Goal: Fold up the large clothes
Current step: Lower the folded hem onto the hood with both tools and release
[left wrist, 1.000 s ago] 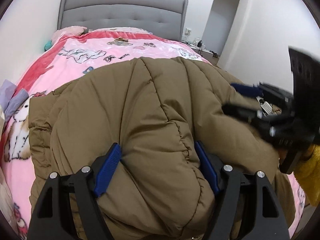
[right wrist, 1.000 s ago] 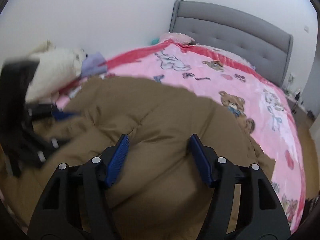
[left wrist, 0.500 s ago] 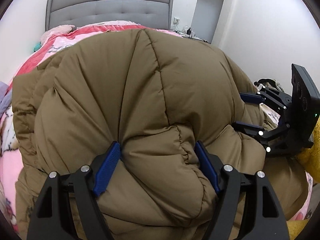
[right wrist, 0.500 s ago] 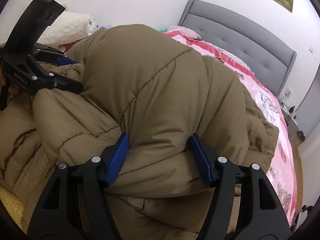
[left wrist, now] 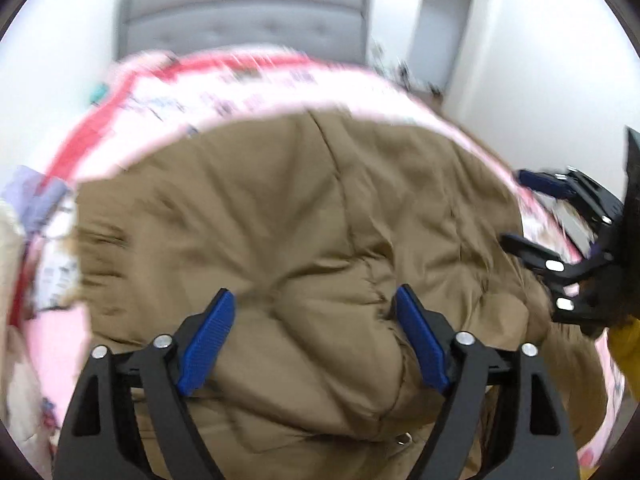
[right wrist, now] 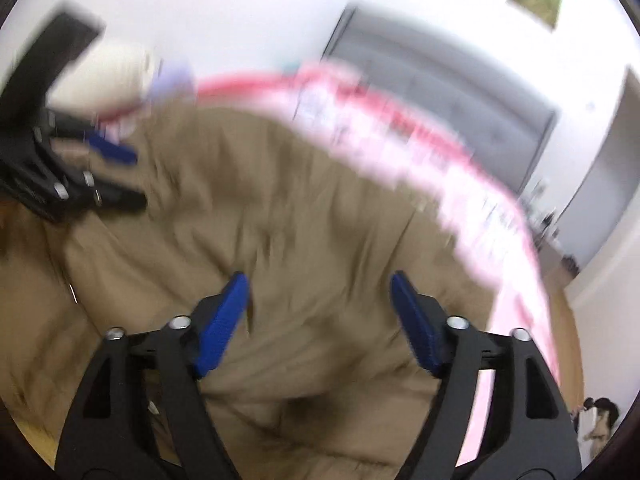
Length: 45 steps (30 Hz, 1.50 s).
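Observation:
A large brown puffer jacket [left wrist: 300,200] lies folded over on the pink bed blanket [left wrist: 240,92]. My left gripper [left wrist: 314,292] hangs low over the jacket's near edge. Its jaws are opening, with a bulge of fabric between the blue pads but not squeezed. In the right wrist view, my right gripper [right wrist: 318,277] is over the jacket [right wrist: 280,208] too, its jaws opening and the pads clear of the cloth. Each gripper shows in the other's view: the right gripper [left wrist: 516,208] at the right edge, the left gripper [right wrist: 136,179] at the far left. Both views are motion-blurred.
A grey padded headboard [left wrist: 240,28] stands at the far end of the bed, with a doorway [left wrist: 444,20] to its right. White and lilac bundles [right wrist: 108,72] sit by the wall beyond the left gripper. A yellow sleeve [left wrist: 626,348] shows behind the right gripper.
The jacket, raised high half a second ago, has dropped flat onto the bed. Both pairs of jaws have spread wider and no longer pinch the fabric. The right gripper swung sideways.

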Available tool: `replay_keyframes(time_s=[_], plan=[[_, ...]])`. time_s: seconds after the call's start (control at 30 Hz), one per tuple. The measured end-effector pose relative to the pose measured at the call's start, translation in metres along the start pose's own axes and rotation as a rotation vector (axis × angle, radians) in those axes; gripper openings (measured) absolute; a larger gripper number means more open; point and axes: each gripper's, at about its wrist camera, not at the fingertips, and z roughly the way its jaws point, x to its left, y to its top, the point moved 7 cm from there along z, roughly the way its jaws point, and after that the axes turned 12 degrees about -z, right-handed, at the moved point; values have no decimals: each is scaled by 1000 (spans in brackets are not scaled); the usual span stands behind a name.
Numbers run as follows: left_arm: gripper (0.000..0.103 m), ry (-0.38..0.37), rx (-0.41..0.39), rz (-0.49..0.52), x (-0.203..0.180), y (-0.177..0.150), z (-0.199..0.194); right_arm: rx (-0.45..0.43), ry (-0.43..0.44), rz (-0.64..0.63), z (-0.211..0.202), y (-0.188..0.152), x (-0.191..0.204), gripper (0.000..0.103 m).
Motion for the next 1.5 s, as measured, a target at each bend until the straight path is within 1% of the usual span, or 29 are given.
replay_keyframes(time_s=[0.03, 0.07, 0.13, 0.2, 0.3, 0.33, 0.4, 0.47, 0.57, 0.73, 0.83, 0.93, 0.97, 1.0, 1.07, 1.1, 1.13, 1.17, 1.23, 1.27, 1.3, 1.37, 1.43, 1.47, 1.5], plan=[[87, 16, -19, -11, 6, 4, -5, -39, -5, 10, -8, 9, -2, 84], [87, 18, -13, -24, 12, 7, -5, -59, 23, 9, -12, 18, -2, 84], [87, -4, 47, -30, 22, 3, 6, -52, 80, -24, -7, 23, 6, 84], [88, -8, 81, -10, 29, -2, 15, -23, 129, -58, 0, 14, 17, 84], [90, -19, 117, 41, 33, -16, 27, 87, 178, -158, 12, -22, 46, 84], [91, -26, 130, 58, 32, -20, 31, 132, 175, -176, 19, -37, 50, 84], [91, -29, 148, 90, 26, -28, 37, 161, 146, -150, 27, -55, 46, 83], [91, -20, 140, 106, 25, -32, 43, 171, 114, -143, 35, -61, 47, 83], [92, -15, 145, 78, 28, -32, 57, 192, 96, -119, 43, -69, 47, 84], [92, 15, 165, 80, 28, -33, 73, 244, 122, -99, 56, -77, 41, 84], [92, 30, 194, 80, 28, -32, 80, 295, 164, -82, 65, -75, 37, 85], [93, 58, 225, 79, 28, -30, 82, 333, 182, -82, 67, -72, 35, 85], [93, 77, 232, 84, 26, -27, 81, 325, 181, -84, 63, -68, 35, 85], [93, 84, 233, 79, 25, -22, 77, 312, 182, -84, 57, -65, 33, 83], [93, 82, 205, 75, 24, -14, 61, 252, 196, -55, 38, -54, 26, 79], [93, 74, 174, 84, 23, -8, 51, 211, 186, -41, 26, -47, 21, 78], [93, 68, 141, 96, 22, -3, 42, 149, 165, -20, 11, -35, 11, 78], [93, 59, 89, 120, 20, 9, 29, 95, 153, -2, -2, -25, 2, 80], [93, 69, -1, 160, 17, 37, 13, 0, 104, 19, -19, -2, -18, 84], [93, 72, -37, 167, 14, 52, 10, -48, 73, 29, -22, 12, -32, 90], [93, 57, -71, 167, 10, 70, 9, -74, 54, 36, -17, 23, -44, 91], [93, 15, -69, 173, 2, 97, 18, -97, 65, 39, 5, 38, -61, 91], [93, 9, -30, 186, 0, 118, 46, -125, 107, 22, 36, 47, -69, 91], [93, 16, 3, 180, 2, 123, 65, -105, 137, 10, 53, 47, -68, 90], [93, 0, 73, 153, 7, 124, 87, -43, 167, -11, 79, 42, -68, 87]])
